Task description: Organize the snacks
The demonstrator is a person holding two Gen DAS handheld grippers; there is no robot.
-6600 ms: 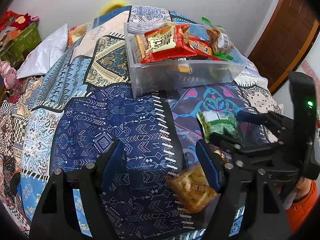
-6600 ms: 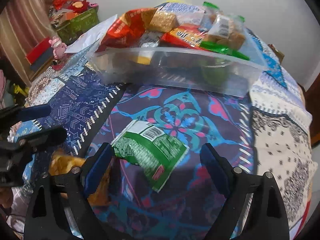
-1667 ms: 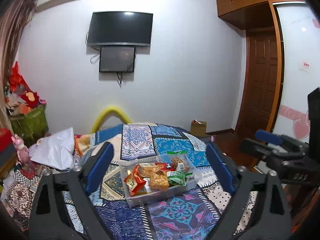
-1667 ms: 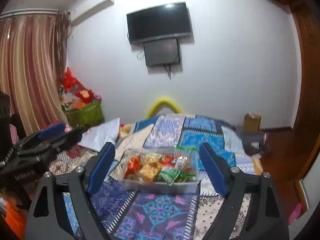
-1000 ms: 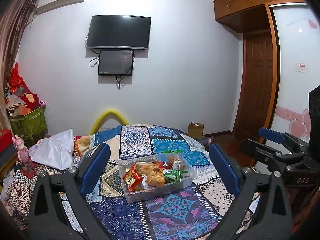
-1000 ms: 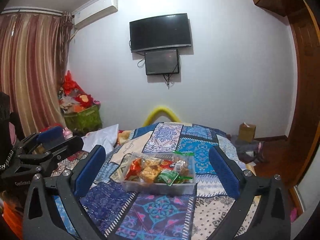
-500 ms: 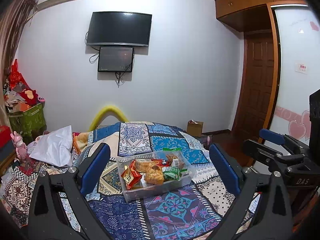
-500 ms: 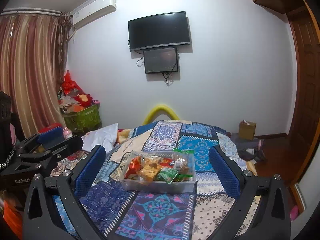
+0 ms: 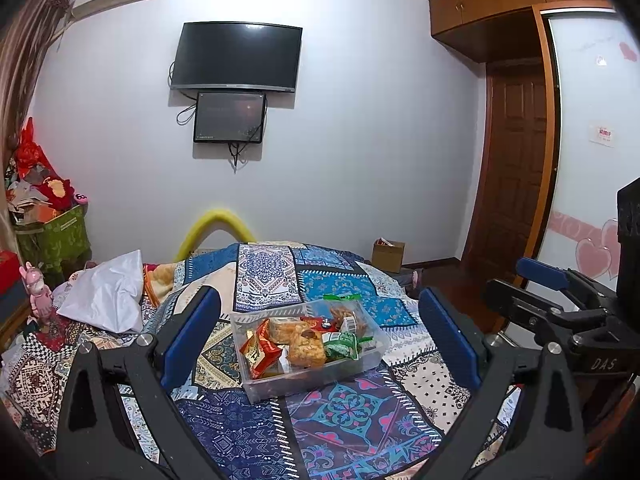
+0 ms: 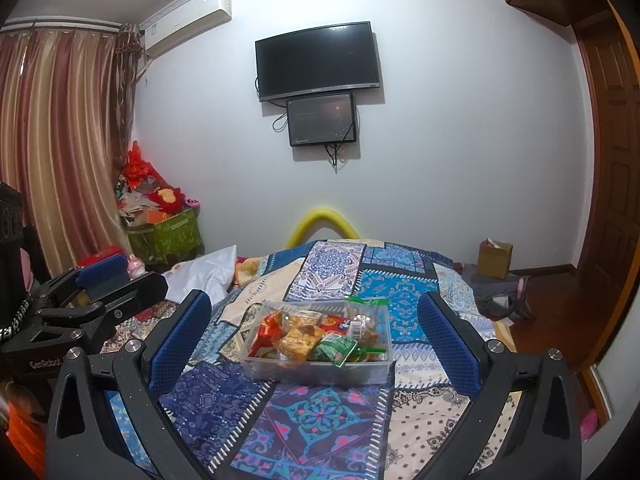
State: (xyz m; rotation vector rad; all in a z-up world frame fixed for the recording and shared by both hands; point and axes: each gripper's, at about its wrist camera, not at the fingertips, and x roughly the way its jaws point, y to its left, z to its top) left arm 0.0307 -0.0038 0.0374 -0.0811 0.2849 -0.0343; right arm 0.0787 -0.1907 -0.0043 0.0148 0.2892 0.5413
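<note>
two hand-held grippers: left [image 9: 318, 336] apart | right [image 10: 314, 340] apart | snacks [image 9: 304, 342] in clear bin [image 9: 280, 384]

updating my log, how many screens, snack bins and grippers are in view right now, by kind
wall screens: 2, the large TV and the small screen below it
clear snack bin: 1, on the bed
grippers: 2, the left gripper and the right gripper, both open and empty
total: 5
</note>
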